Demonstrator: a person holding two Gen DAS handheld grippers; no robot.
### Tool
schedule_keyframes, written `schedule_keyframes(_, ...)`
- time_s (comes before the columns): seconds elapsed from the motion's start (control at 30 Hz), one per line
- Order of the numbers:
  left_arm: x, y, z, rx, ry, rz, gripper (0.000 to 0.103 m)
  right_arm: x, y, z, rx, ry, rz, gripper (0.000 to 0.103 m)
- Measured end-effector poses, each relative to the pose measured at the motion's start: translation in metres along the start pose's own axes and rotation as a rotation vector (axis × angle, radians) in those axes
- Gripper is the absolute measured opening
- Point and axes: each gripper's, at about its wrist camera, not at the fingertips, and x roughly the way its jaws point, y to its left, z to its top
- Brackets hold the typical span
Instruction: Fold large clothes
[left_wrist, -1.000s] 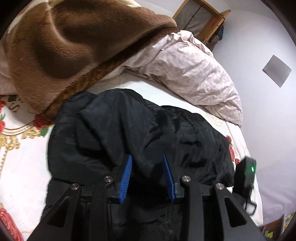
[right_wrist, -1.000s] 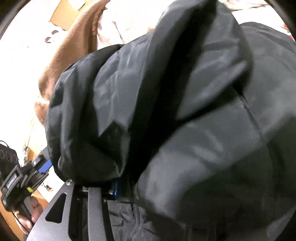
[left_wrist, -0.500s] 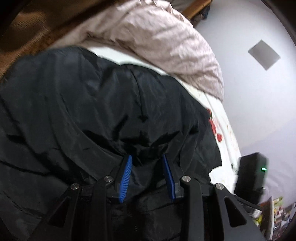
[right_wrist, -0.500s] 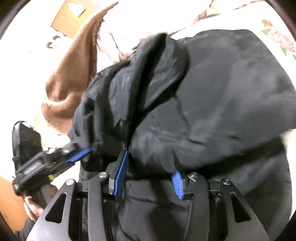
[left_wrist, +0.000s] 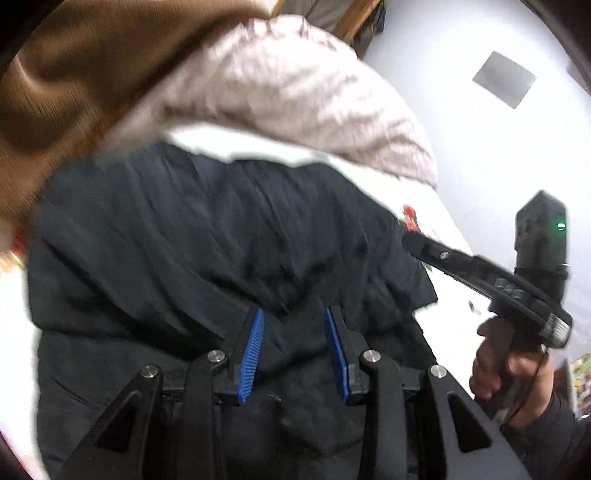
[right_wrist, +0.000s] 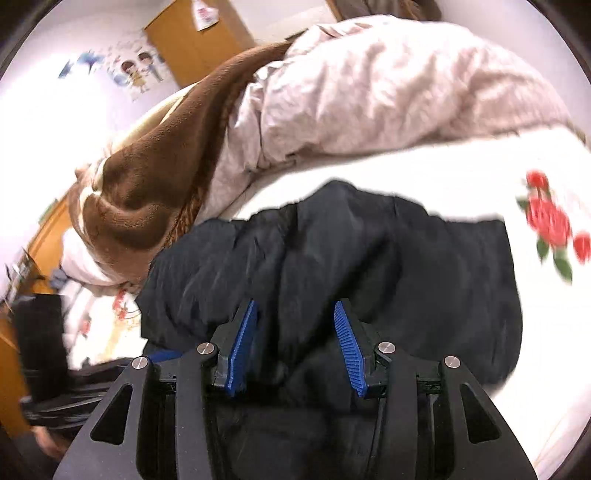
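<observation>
Folding: we have swung the jacket (left_wrist: 221, 240) over; it now lies flatter ahead of the tongs.
Grip: left tongs (left_wrist: 293, 347) and right tongs (right_wrist: 295, 343) each clamp jacket cloth.
Meaning: one fold looks laid.

The raised fold of the black jacket (right_wrist: 369, 258) now lies flat.

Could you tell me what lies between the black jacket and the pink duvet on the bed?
A bare strip of white bedsheet separates the black jacket from the pink duvet; the right wrist view shows it most clearly.
</observation>
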Motion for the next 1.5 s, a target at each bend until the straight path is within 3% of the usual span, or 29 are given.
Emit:
schedule_keyframes(0.1,-0.006,0.03,0.027,-0.001,-0.084,0.144,0.036,0.011,-0.005,0.014,-0.047,-0.008,-0.038,0.045)
schedule_keyframes(0.2,0.02,0.075,0.034,-0.083,-0.058,0.257,0.036,0.038,-0.025,0.01,-0.04,0.048,-0.103,0.045)
schedule_keyframes(0.3,0.045,0.097,0.017,-0.123,-0.011,0.235,0.036,0.071,-0.048,-0.007,-0.002,0.13,-0.13,0.045)
schedule_keyframes(0.43,0.043,0.093,0.011,-0.113,-0.03,0.246,0.036,0.075,-0.056,-0.015,0.014,0.122,-0.119,0.045)
schedule_keyframes(0.53,0.022,0.087,0.012,-0.115,-0.049,0.246,0.036,0.058,-0.049,-0.008,0.006,0.128,-0.132,0.045)
schedule_keyframes(0.63,-0.014,0.073,0.009,-0.085,-0.13,0.223,0.036,0.017,-0.031,-0.003,-0.016,0.044,-0.097,0.046)
schedule_keyframes(0.73,-0.024,0.057,0.006,-0.054,-0.138,0.197,0.036,0.005,-0.011,-0.006,-0.043,0.015,-0.057,0.046)
schedule_keyframes(0.93,0.036,0.053,-0.009,-0.049,-0.002,0.209,0.036,0.067,-0.001,-0.031,-0.059,0.157,-0.05,0.046)
schedule_keyframes(1.1,0.047,0.053,-0.004,-0.041,0.014,0.222,0.037,0.094,-0.004,-0.031,-0.074,0.177,-0.097,0.046)
schedule_keyframes(1.27,0.016,0.033,-0.009,-0.035,-0.005,0.226,0.036,0.053,0.004,-0.034,-0.037,0.156,-0.088,0.046)
schedule_keyframes(1.5,-0.061,-0.032,-0.063,0.02,-0.034,0.241,0.036,-0.045,0.021,-0.087,-0.041,0.107,-0.097,0.046)
